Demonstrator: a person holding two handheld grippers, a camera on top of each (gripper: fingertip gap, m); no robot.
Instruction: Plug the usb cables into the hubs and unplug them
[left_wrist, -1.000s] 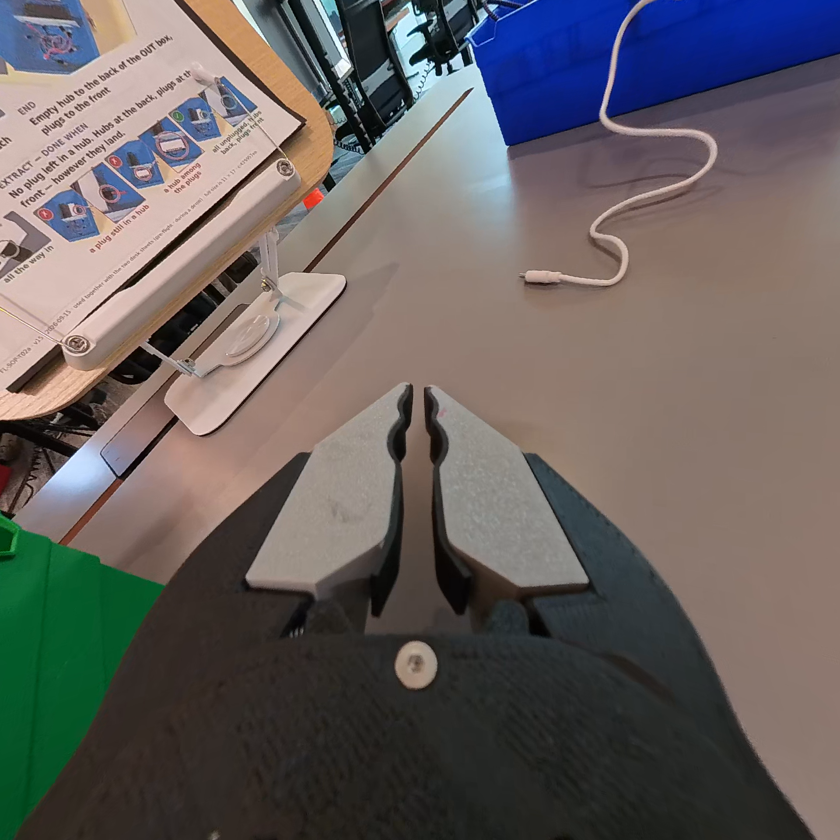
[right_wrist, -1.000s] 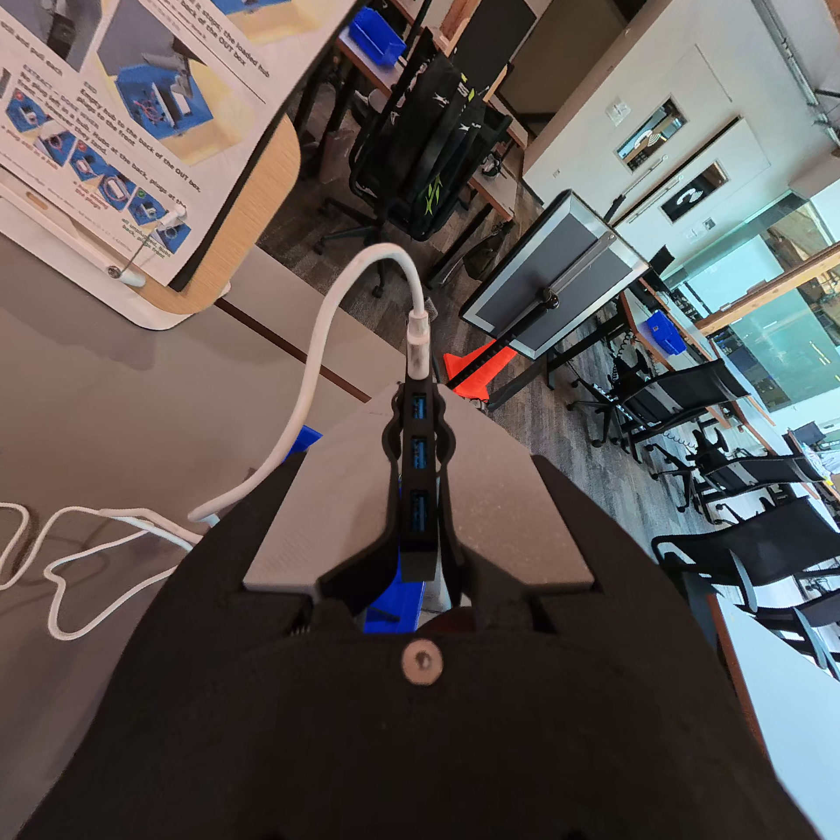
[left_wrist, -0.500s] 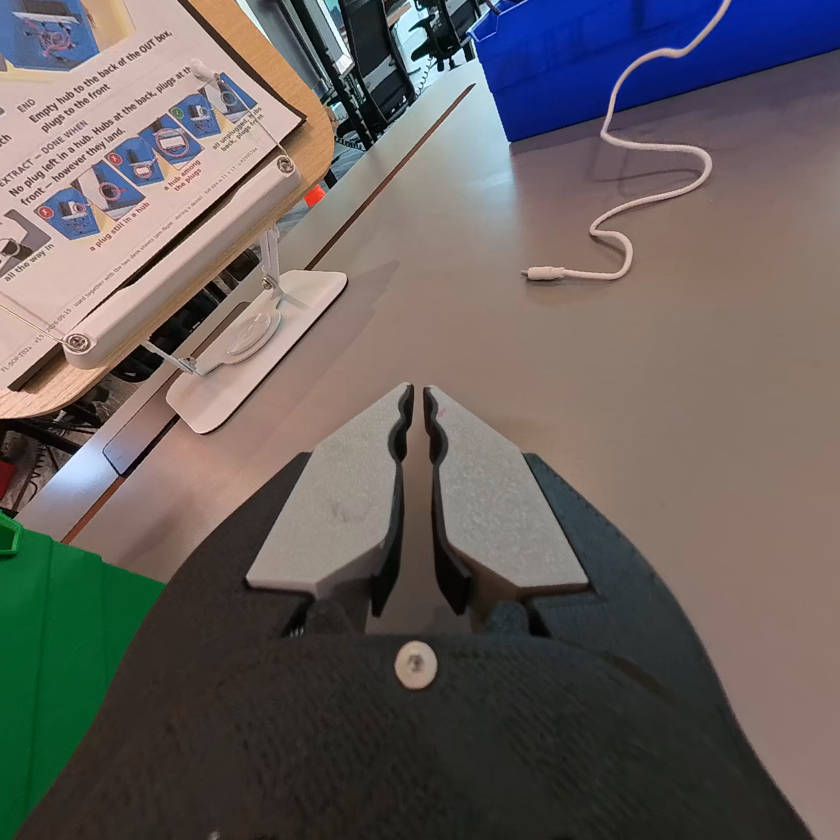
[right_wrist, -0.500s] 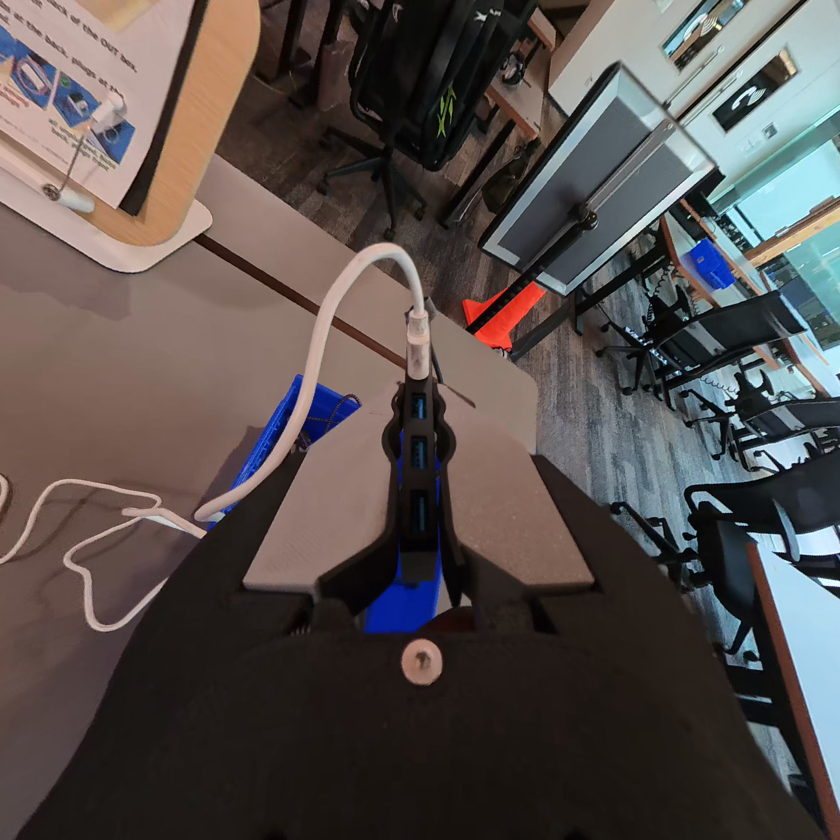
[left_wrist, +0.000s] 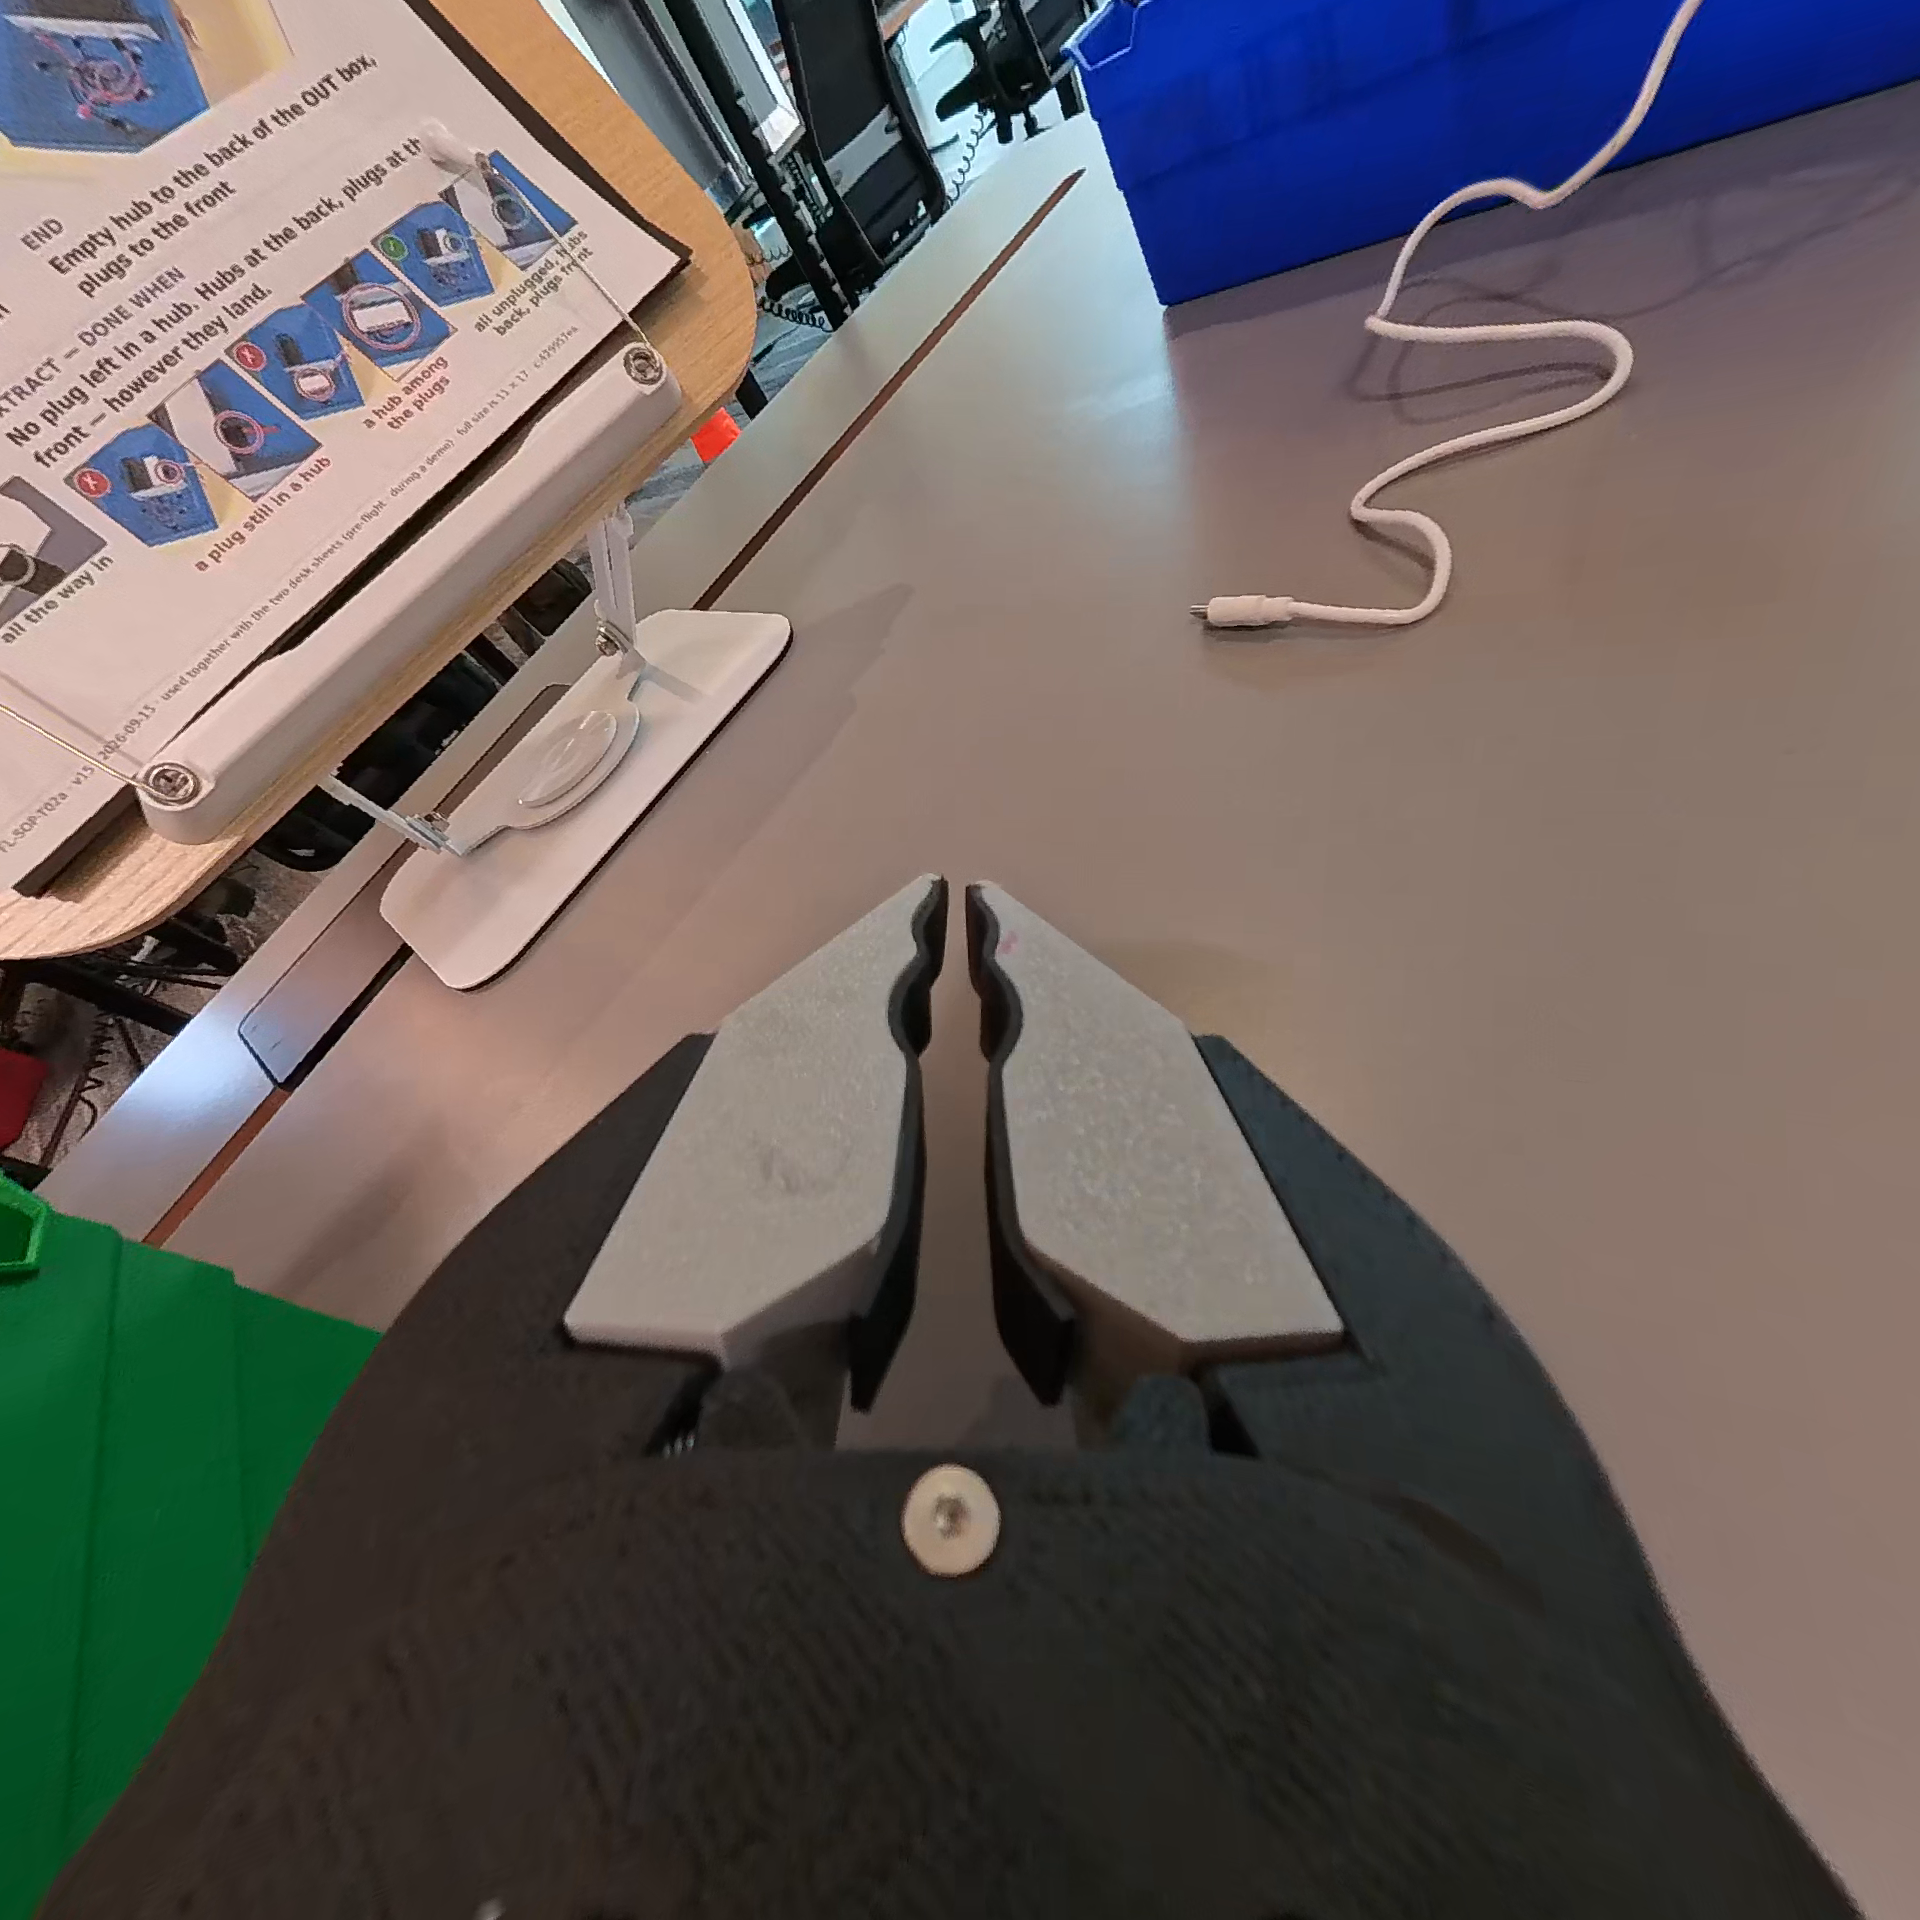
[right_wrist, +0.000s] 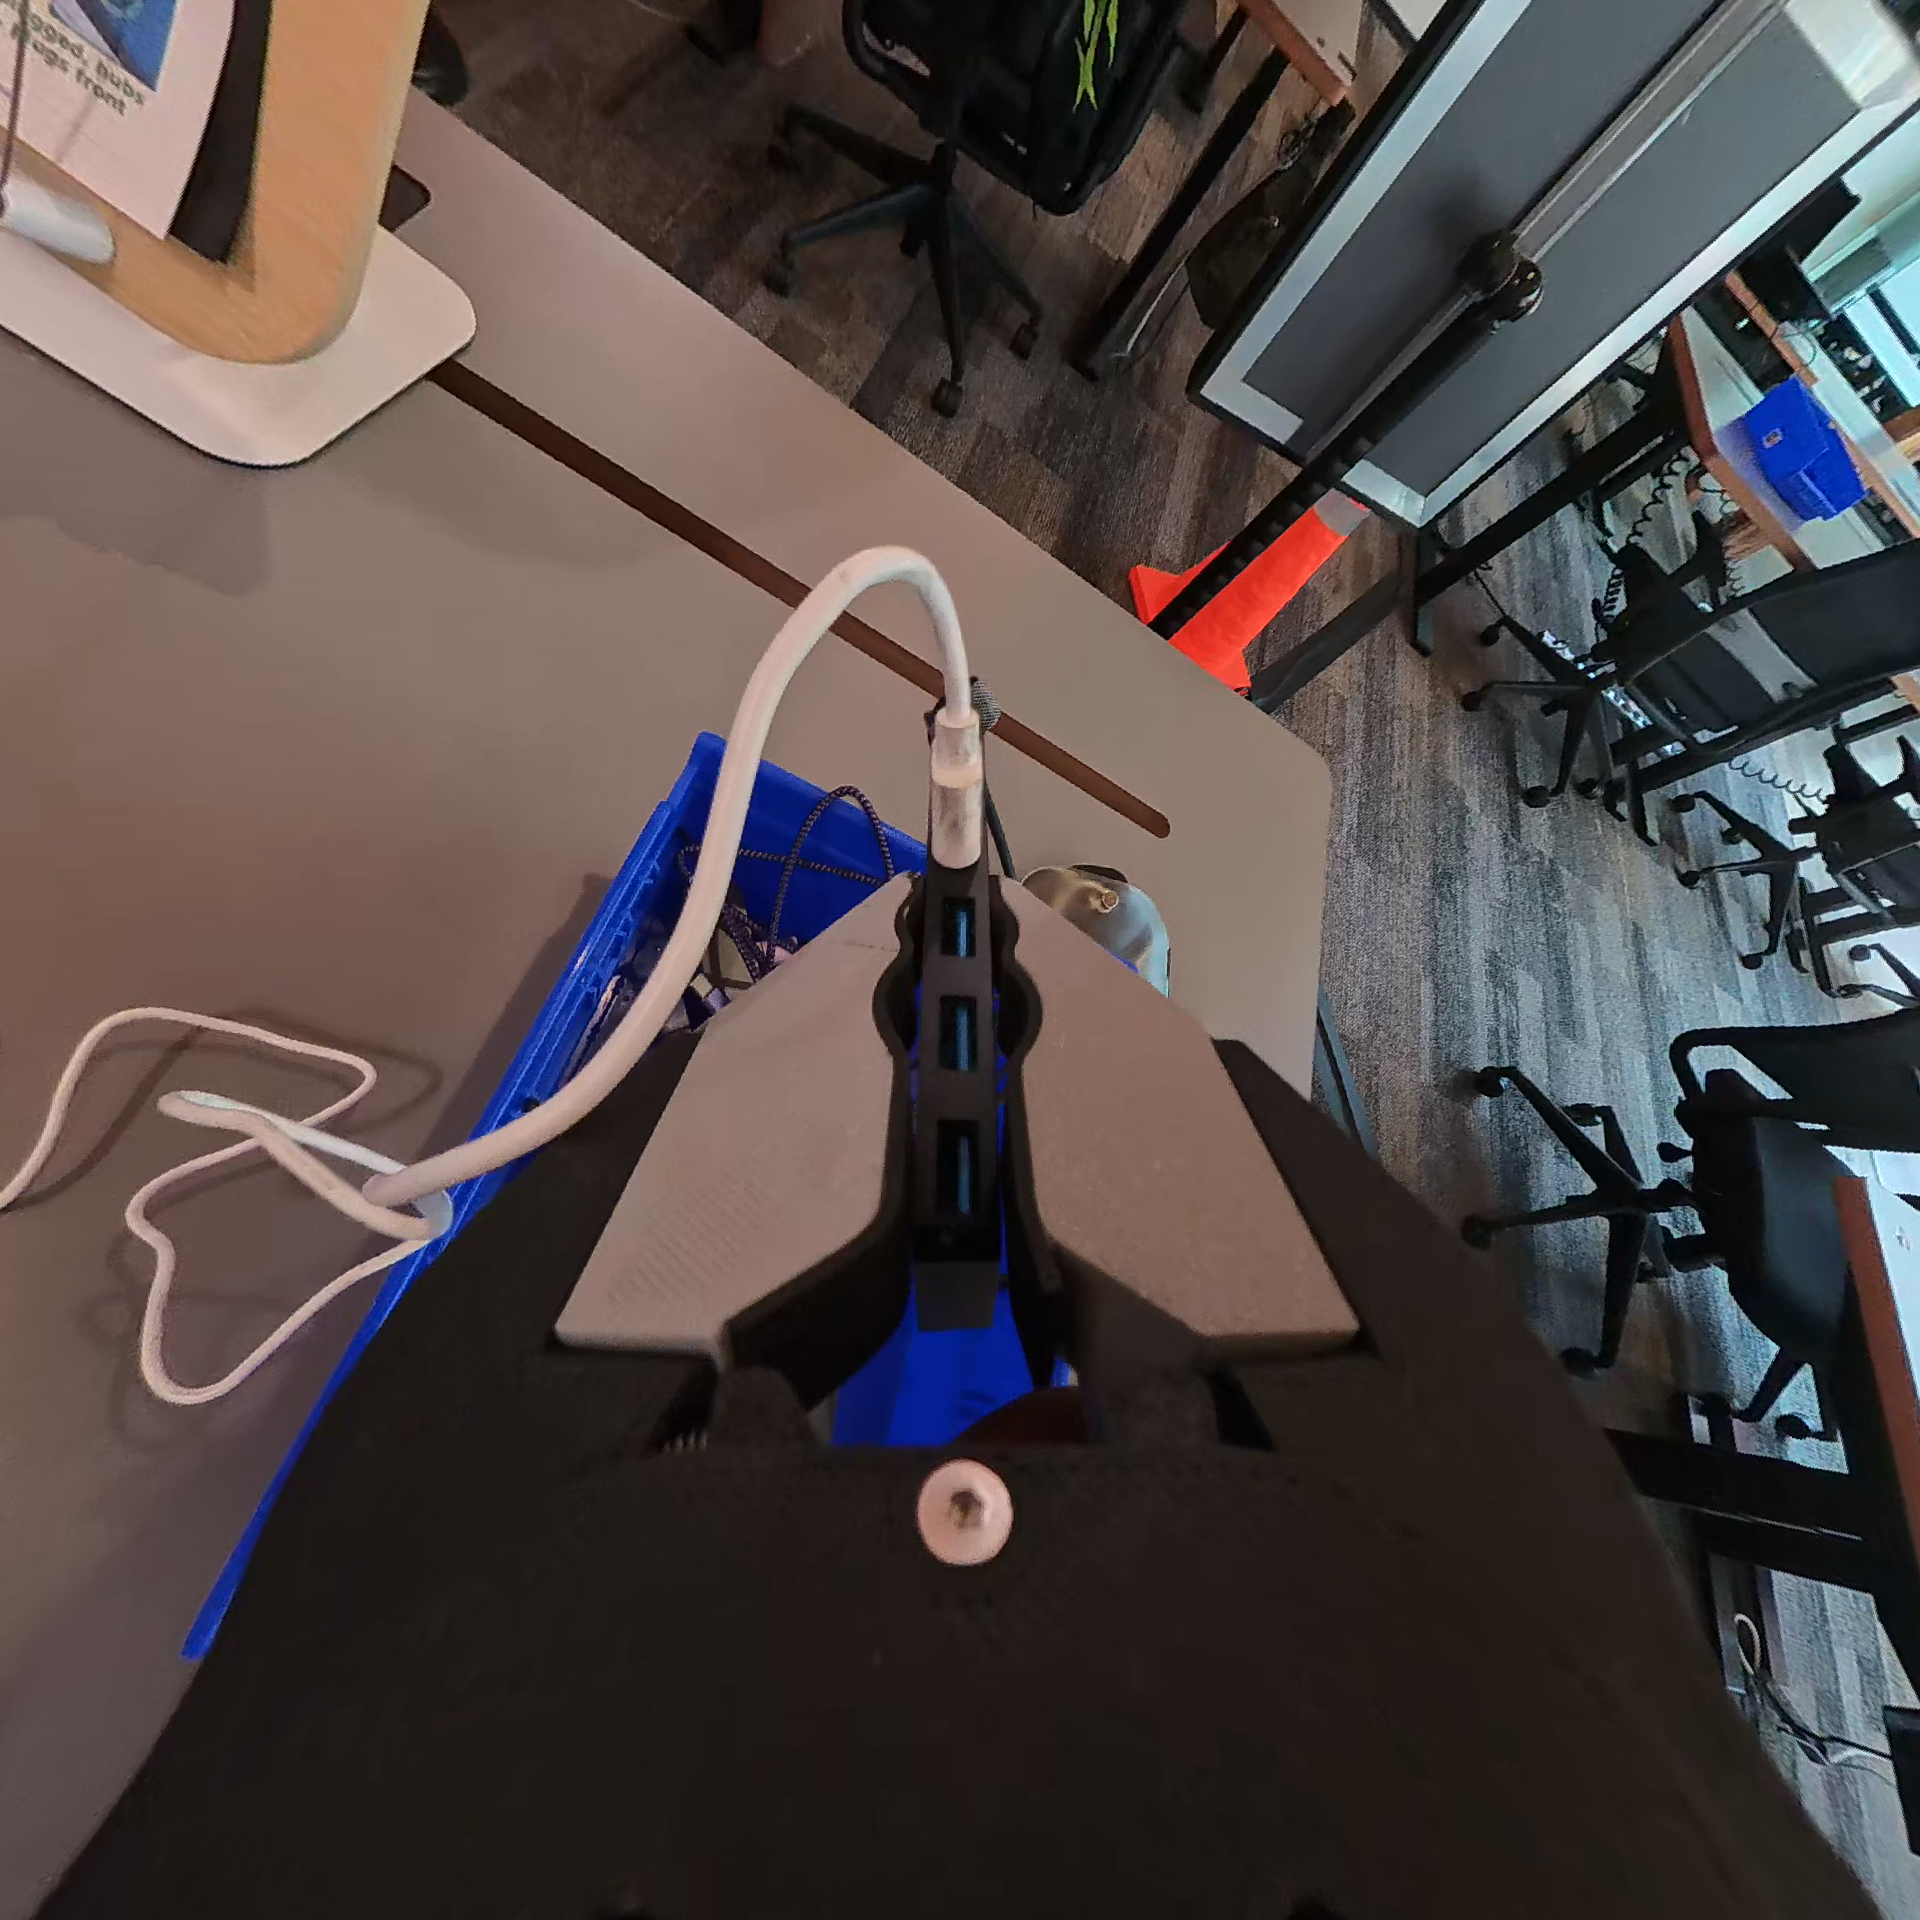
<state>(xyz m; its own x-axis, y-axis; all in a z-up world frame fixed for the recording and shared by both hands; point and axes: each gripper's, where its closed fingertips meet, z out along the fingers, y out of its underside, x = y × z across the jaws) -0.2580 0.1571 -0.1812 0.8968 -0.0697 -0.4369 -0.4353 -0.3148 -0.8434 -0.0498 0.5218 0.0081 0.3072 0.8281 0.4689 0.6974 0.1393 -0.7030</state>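
Right gripper (right_wrist: 958, 914) clamped on black hub (right_wrist: 958, 1049) above blue bin (right_wrist: 665, 935); left gripper (left_wrist: 956, 904) nearly closed, empty.
White cable (right_wrist: 769, 707) occupies the hub's end port; its free end (left_wrist: 1247, 611) lies on the bench (left_wrist: 1351, 935). A good extraction likely needs a straight, in-line pull.

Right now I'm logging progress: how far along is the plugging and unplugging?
Done: one white cable is plugged into the black USB hub. In hand: the right gripper holds that hub above the blue bin. Left: unplugging; the left gripper is empty, the cable's free end on the table.

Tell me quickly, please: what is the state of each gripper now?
Left gripper: shut, holding nothing.
Right gripper: shut on the black hub.
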